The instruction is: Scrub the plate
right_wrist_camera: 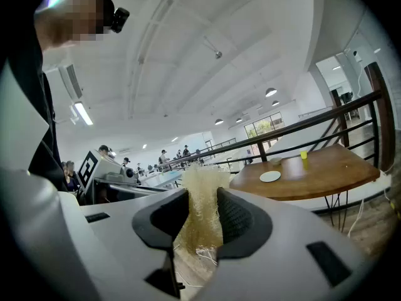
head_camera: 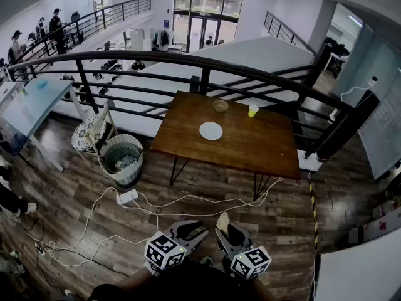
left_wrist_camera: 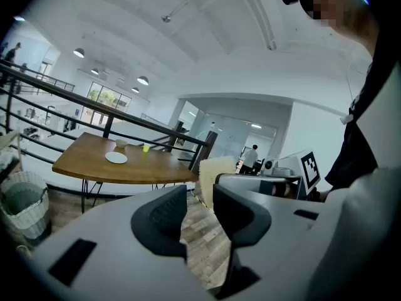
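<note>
Right gripper [right_wrist_camera: 202, 205] clamped on the fibrous scrubber [right_wrist_camera: 200, 179], left gripper [left_wrist_camera: 199, 207] gaping empty, both well short of the plate [head_camera: 211, 130] mid-tabletop [head_camera: 257, 146], so scrubbing's not yet begun.

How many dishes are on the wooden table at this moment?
3. A white plate lies near the middle of the table; a small bowl sits near the far edge; a yellow cup stands just right of the bowl. Nothing seems hidden.
</note>
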A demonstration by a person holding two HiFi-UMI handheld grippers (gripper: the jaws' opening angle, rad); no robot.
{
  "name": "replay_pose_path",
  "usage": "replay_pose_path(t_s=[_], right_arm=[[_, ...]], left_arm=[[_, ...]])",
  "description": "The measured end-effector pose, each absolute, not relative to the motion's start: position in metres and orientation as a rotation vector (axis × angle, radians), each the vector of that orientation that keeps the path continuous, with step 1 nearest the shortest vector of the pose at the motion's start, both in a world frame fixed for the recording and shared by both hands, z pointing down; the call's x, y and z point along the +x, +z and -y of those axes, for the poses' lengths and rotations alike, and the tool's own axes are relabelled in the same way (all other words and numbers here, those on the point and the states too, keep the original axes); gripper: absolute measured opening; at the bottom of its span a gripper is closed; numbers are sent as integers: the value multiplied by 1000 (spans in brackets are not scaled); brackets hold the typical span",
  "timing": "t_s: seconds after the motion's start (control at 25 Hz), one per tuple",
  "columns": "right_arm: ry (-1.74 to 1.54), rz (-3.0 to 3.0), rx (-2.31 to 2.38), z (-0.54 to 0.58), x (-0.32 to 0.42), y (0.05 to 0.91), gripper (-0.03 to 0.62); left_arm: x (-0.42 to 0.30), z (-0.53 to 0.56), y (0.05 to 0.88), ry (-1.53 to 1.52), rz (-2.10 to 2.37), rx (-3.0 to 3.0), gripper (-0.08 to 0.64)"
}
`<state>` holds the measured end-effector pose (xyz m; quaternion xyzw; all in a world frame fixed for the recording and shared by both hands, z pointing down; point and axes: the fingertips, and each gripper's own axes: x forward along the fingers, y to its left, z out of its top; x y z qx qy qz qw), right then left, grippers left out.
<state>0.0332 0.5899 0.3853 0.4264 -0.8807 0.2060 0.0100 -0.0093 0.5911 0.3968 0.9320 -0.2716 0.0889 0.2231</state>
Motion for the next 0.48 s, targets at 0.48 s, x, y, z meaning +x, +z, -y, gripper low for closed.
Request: replay_pose_path(t_s=[0.48], right_arm=[[566, 2788, 1270, -607, 83, 380, 149]], left_arm=[[44, -606, 393, 238, 789, 2557, 140]])
